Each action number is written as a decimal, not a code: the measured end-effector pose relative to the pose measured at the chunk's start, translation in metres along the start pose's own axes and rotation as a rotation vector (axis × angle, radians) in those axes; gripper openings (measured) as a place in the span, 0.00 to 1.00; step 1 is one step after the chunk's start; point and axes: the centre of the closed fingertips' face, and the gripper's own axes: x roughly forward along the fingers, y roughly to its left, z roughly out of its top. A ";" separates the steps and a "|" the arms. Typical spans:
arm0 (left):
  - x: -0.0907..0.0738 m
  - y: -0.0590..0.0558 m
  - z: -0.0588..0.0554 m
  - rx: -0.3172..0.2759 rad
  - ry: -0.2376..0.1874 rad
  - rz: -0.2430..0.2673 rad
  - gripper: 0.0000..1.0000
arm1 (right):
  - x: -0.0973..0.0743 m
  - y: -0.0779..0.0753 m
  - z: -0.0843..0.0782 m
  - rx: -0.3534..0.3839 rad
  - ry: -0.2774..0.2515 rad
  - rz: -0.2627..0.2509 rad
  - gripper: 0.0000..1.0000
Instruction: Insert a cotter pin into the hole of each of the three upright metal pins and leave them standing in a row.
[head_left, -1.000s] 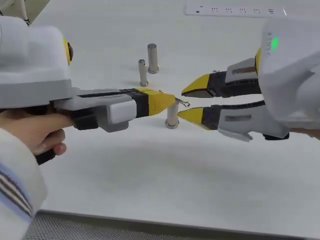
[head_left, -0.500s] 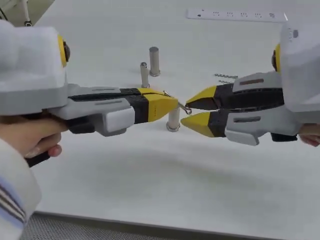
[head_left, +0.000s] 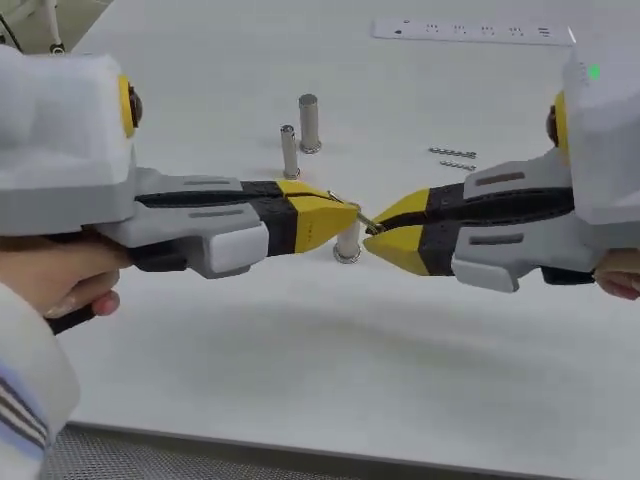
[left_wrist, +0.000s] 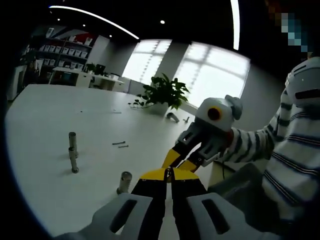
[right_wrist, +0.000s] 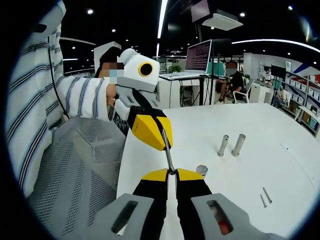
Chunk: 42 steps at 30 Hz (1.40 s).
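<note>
Plainly, both grippers are on one cotter pin. The left gripper has its yellow jaws pressed together on one end of the cotter pin. The right gripper is closed on the other end, so the thin wire bridges the small gap between the two noses. The right gripper view shows it running from that gripper's own jaws up into the left gripper's tip.

Just beyond and below the meeting tips stands the nearest metal pin, upright on the white workbench. As far as can be told, neither gripper touches it. Farther off to the left stand a slim metal pin and, beyond it, a thicker metal pin. Whether either already carries a cotter pin is too small to tell. Spare cotter pins lie far right, well apart from the uprights.

This looks like a pass or re-grip of the cotter pin, with the nearest upright not yet fitted. Next, one gripper should release. The other must line the free end up with that upright's cross hole, which isn't visible here, and push straight without tipping it.
</note>
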 end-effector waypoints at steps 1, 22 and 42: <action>0.000 -0.001 -0.002 0.007 0.008 -0.002 0.00 | -0.001 0.001 0.000 -0.001 0.003 0.003 0.00; -0.008 -0.036 -0.008 0.234 0.074 -0.084 0.00 | -0.017 0.029 0.012 -0.083 0.064 0.069 0.00; -0.022 -0.055 0.002 0.225 0.002 -0.155 0.00 | -0.015 0.059 0.025 -0.050 0.081 0.062 0.00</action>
